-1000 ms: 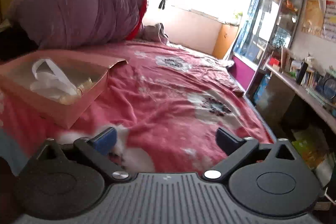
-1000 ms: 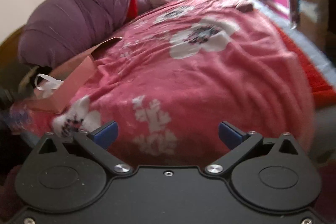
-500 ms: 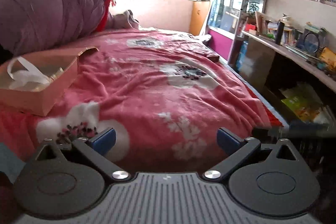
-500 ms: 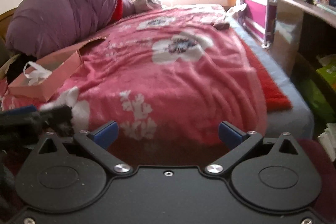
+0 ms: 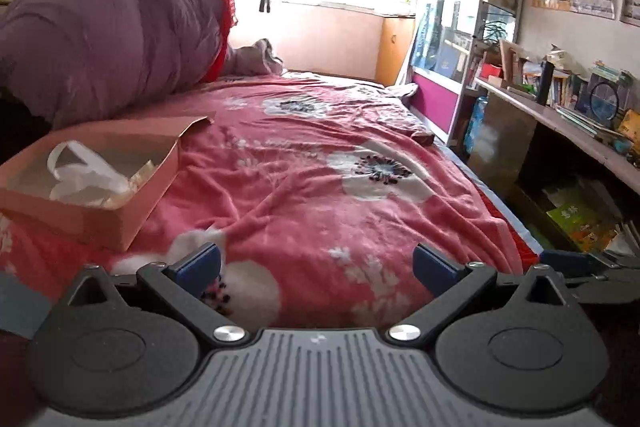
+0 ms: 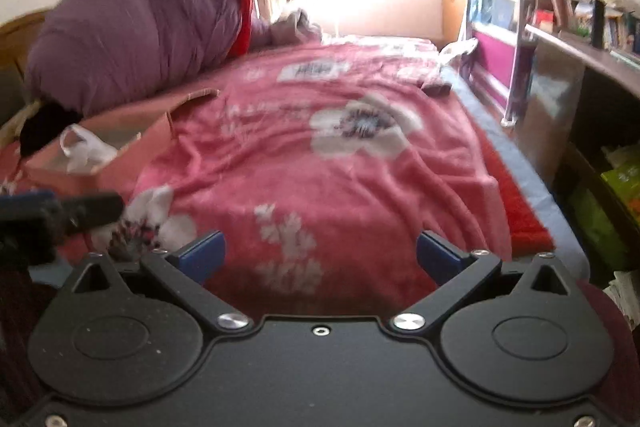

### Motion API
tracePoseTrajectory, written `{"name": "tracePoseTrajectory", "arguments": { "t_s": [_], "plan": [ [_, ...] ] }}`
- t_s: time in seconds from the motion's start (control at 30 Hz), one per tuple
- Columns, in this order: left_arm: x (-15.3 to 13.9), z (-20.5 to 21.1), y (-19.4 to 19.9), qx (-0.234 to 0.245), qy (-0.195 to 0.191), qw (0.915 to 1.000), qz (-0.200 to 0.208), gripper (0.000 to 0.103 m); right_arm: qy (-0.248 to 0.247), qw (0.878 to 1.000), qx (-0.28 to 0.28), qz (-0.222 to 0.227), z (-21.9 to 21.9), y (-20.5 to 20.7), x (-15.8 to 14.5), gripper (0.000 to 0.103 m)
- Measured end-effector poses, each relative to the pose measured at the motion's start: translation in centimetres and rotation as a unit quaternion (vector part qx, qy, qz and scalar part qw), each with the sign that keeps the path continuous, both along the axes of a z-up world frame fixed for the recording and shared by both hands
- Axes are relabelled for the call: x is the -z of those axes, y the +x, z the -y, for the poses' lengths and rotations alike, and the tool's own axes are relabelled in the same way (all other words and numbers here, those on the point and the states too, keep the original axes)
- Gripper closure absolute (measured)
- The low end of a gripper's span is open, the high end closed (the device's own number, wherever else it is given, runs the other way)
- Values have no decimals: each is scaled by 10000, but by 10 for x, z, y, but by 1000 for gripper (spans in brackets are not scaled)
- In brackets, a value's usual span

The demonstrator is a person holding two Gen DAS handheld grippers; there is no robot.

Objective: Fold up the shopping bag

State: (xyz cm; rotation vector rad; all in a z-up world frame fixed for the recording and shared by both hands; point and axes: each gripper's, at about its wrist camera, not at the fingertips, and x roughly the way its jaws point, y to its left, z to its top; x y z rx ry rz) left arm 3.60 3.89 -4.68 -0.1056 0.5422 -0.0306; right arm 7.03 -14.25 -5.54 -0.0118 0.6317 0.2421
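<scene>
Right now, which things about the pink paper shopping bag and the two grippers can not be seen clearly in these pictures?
- Pink paper shopping bag: left end cut by the left wrist view's edge; blurred in the right wrist view.
- Pale contents under the white ribbon handle: hidden by the bag's walls.
- Left gripper and right gripper, both open: the holding hands stay outside both views.

A red flowered blanket (image 5: pixel 320 179) covers the bed. A purple duvet (image 5: pixel 108 39) is bundled at its left, beside a pink cardboard box (image 5: pixel 132 203). Cluttered shelves (image 5: pixel 568 115) line the right wall.
</scene>
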Motion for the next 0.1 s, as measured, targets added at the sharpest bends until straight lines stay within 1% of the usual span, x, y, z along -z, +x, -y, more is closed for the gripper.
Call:
{"name": "tracePoseTrajectory", "arguments": {
  "t_s": [0.1],
  "plan": [
    [-3,-2,2,-17,-3,10000,16,0,36,10000,9,-13,4,6,4,0]
  ]
}}
